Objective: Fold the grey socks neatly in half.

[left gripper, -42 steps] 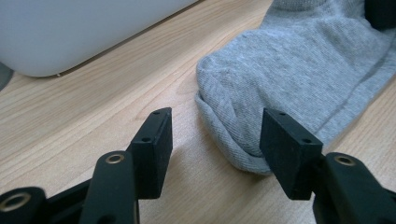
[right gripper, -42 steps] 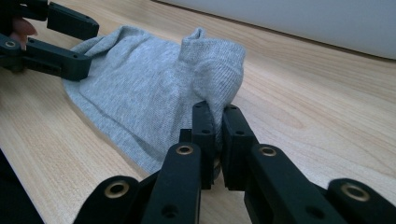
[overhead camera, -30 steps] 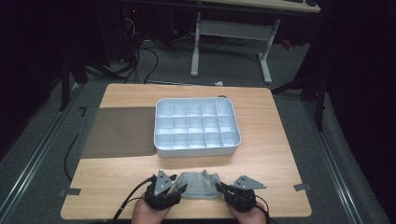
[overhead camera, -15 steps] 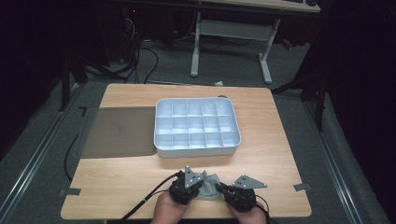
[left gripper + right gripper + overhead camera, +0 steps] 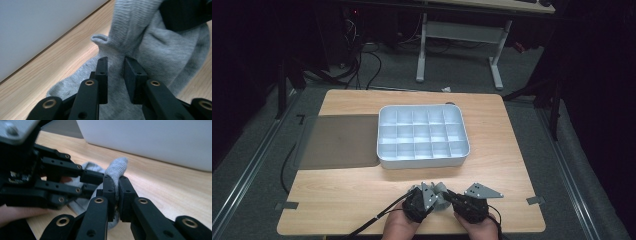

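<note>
The grey sock [image 5: 155,52] lies bunched on the wooden worktop [image 5: 342,195] just in front of the white compartment tray [image 5: 423,135], between the two grippers. The right gripper [image 5: 117,185] has its fingers [image 5: 109,188] pinched tight on a raised fold of the sock. The left gripper [image 5: 115,65], close beside the right one, has just been opening its fingers [image 5: 102,72] a little; they stand narrow with sock fabric between them, pads not pressing it.

Sock [image 5: 439,192] mostly under claws
</note>
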Motion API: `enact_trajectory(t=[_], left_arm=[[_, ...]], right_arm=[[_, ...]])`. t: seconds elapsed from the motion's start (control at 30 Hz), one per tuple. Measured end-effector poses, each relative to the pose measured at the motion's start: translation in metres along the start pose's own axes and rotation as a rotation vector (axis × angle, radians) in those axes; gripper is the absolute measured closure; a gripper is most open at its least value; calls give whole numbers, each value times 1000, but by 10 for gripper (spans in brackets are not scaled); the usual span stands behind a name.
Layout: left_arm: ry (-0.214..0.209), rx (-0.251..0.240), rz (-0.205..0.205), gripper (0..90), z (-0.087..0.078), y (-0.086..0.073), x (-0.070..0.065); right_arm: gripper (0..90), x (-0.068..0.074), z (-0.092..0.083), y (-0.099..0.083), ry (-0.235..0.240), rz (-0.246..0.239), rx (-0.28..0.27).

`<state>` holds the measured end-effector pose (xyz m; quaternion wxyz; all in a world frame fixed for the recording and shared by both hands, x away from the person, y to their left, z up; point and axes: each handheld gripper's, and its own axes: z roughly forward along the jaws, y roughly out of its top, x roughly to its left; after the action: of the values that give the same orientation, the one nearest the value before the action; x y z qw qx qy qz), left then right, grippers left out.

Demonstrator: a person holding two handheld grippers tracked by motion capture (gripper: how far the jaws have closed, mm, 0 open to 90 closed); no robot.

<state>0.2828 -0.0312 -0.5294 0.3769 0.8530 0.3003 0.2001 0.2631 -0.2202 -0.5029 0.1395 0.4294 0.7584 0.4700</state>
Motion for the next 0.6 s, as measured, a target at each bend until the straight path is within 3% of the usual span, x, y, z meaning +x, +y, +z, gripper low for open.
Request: enact_trajectory(t=[0.1,0.13,0.17,0.27,0.37,0.4,0.5,0.6], left_arm=[[-18,-5,-20,671,-2,0,3],[-35,-27,-62,658,-9,-2,11],[-35,-27,-62,643,-9,-2,11],[-57,-75,-137,591,-29,-13,32],[-57,-85,-163,560,-38,-21,40],[-64,-103,-213,554,-44,-31,49],[-94,-108,-287,531,-45,-42,57],[-118,-90,-310,521,-41,-46,58]], right_arm=[[867,-1,0,0,-4,-2,5],[867,-4,0,-1,-5,6,8],[867,-4,0,-1,-5,6,8],[867,-7,-2,-3,-13,10,13],[865,-8,-1,-3,-16,10,18],[865,-8,-1,-3,-18,8,19],[864,-8,1,-3,-24,8,28],[862,-8,2,-2,-26,4,41]])
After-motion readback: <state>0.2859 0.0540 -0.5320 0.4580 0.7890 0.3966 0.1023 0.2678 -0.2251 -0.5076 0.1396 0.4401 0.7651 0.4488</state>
